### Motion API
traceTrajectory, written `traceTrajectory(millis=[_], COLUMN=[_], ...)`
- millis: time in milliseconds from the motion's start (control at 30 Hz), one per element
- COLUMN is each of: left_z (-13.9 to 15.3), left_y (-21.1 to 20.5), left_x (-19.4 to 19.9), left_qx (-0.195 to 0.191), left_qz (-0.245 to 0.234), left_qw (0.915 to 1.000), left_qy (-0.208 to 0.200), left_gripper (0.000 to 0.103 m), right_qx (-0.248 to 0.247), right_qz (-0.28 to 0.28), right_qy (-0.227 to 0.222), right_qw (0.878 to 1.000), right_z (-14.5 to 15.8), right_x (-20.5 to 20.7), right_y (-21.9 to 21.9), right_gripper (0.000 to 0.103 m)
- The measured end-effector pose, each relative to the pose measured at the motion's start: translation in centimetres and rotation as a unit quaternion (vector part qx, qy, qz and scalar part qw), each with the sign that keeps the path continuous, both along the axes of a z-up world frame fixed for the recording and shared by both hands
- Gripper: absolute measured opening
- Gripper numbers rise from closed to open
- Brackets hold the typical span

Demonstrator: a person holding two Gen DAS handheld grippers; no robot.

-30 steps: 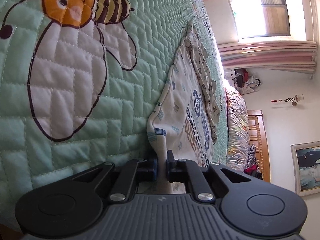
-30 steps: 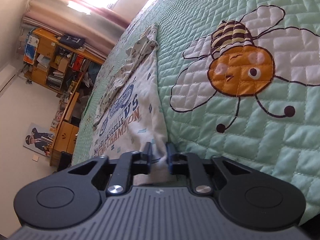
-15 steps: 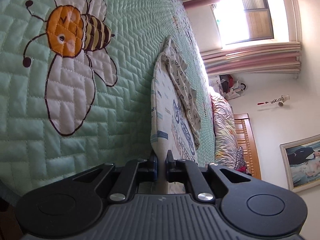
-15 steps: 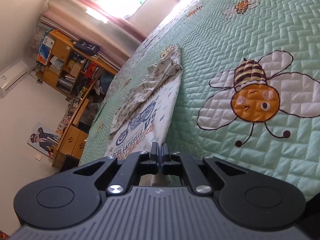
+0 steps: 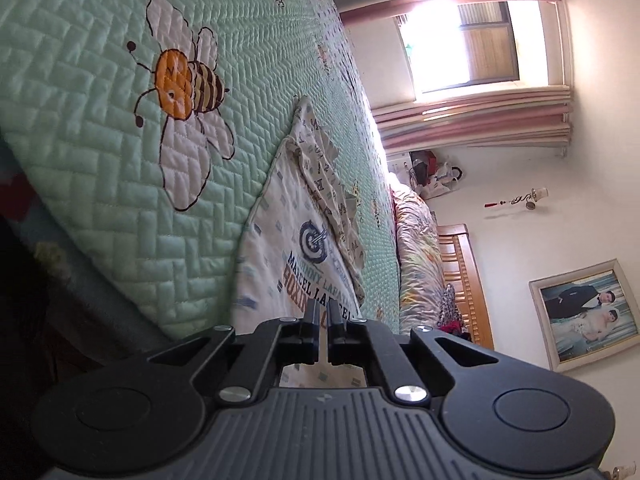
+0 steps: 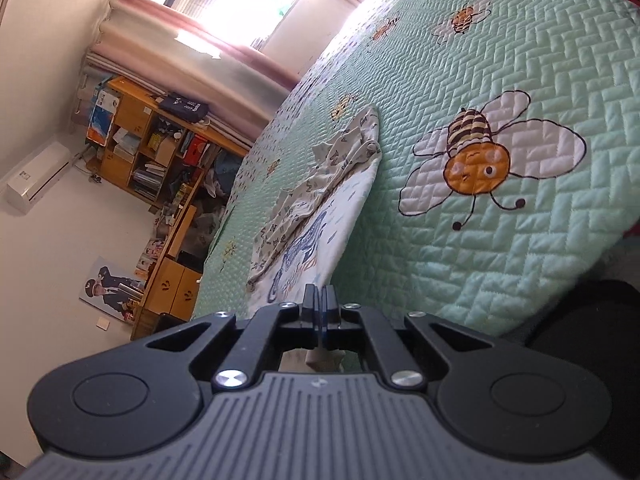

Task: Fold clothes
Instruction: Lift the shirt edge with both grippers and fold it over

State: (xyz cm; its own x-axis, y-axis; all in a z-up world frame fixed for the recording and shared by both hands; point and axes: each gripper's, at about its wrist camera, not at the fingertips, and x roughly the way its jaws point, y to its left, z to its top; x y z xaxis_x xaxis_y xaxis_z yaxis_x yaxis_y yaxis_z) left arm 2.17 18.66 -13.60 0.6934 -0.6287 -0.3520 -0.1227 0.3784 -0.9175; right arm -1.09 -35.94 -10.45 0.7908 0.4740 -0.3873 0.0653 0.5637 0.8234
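A mint-green quilted bedspread [image 5: 100, 208] with stitched bees covers the bed and fills most of both wrist views; one large orange bee [image 6: 478, 164] sits just beside the clothing in the right wrist view. Along the far wall, pink-and-cream curtains [image 5: 472, 124] hang by a bright window [image 5: 472, 48], and in the right wrist view a crowded wooden bookshelf [image 6: 148, 148] stands beyond the bed under a wall air conditioner [image 6: 38, 178]. A floral pillow [image 5: 420, 256] leans against the wooden headboard [image 5: 464, 276], with a framed photograph [image 5: 586, 314] on the wall near it. The white printed T-shirt [image 5: 280, 240] lies stretched on the bedspread, its near edge lifted off the quilt, and a crumpled patterned garment [image 5: 332, 192] lies on top of it along one side, covering part of the print. The left gripper [image 5: 323, 316] is clenched on the shirt's near hem, cloth showing in the slit between its pads. The right gripper [image 6: 320, 300] is likewise clamped on the shirt's near edge, a fold of white fabric hanging below its fingers. Nothing lies between the grippers and the shirt.
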Motion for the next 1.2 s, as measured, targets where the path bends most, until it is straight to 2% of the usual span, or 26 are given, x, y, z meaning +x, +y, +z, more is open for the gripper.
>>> traceTrajectory(millis=[67,167,233,333,533,600,633,733,800,933,1000,1067,1167,1200], left_z=[-1.4,-2.8,-3.4,-4.1,-5.5,-6.0,-6.4,-7.3,-7.8,-8.1,-8.2,-8.3,-8.7,-8.7], left_y=[0.1,0.1,-0.3,-1.0,-2.1,-2.4,-2.6,-3.1,-3.3,-3.5,-3.4,-3.3,-2.9,-2.9], left_x=[0.1,0.6,1.0,1.3,1.8,1.9,2.0,2.3,2.5,2.9,2.9,2.8,2.6,2.6], left_qx=[0.018,0.041,0.058,0.070,0.072,0.069,0.065,0.038,0.021,0.008,0.013,0.019,0.011,0.011], left_qz=[-0.002,-0.018,-0.030,-0.043,-0.057,-0.064,-0.067,-0.079,-0.082,-0.085,-0.083,-0.081,-0.078,-0.078], left_qw=[0.9997,0.9985,0.9970,0.9953,0.9928,0.9918,0.9914,0.9911,0.9911,0.9917,0.9921,0.9923,0.9924,0.9923], left_qy=[0.016,0.033,0.042,0.051,0.076,0.087,0.092,0.100,0.103,0.097,0.093,0.092,0.095,0.096], left_gripper=[0.004,0.010,0.016,0.017,0.029,0.046,0.050,0.053,0.059,0.056,0.032,0.023,0.022,0.023], right_qx=[-0.013,-0.031,-0.064,-0.096,-0.091,-0.089,-0.087,-0.075,-0.073,-0.065,-0.067,-0.065,-0.062,-0.062], right_qz=[-0.009,-0.036,-0.052,-0.049,-0.012,0.005,0.012,0.031,0.037,0.044,0.044,0.044,0.037,0.031], right_qy=[0.009,0.018,0.020,0.024,0.042,0.046,0.049,0.061,0.067,0.067,0.072,0.071,0.072,0.072], right_qw=[1.000,0.999,0.996,0.994,0.995,0.995,0.995,0.995,0.994,0.995,0.994,0.994,0.995,0.995], right_z=[-0.7,-1.9,-2.2,-2.4,-3.9,-4.4,-4.6,-5.6,-6.0,-6.0,-6.1,-6.0,-5.9,-5.8], right_x=[-0.3,-0.5,-0.9,-0.8,0.3,0.7,0.8,1.5,1.8,2.4,2.5,2.3,1.9,1.7], right_y=[-0.1,-1.1,-1.6,-2.0,-1.2,-0.7,-0.4,0.2,0.7,1.3,1.5,1.4,1.1,0.9], right_gripper=[0.001,0.008,0.019,0.020,0.025,0.026,0.026,0.027,0.027,0.029,0.028,0.028,0.031,0.037])
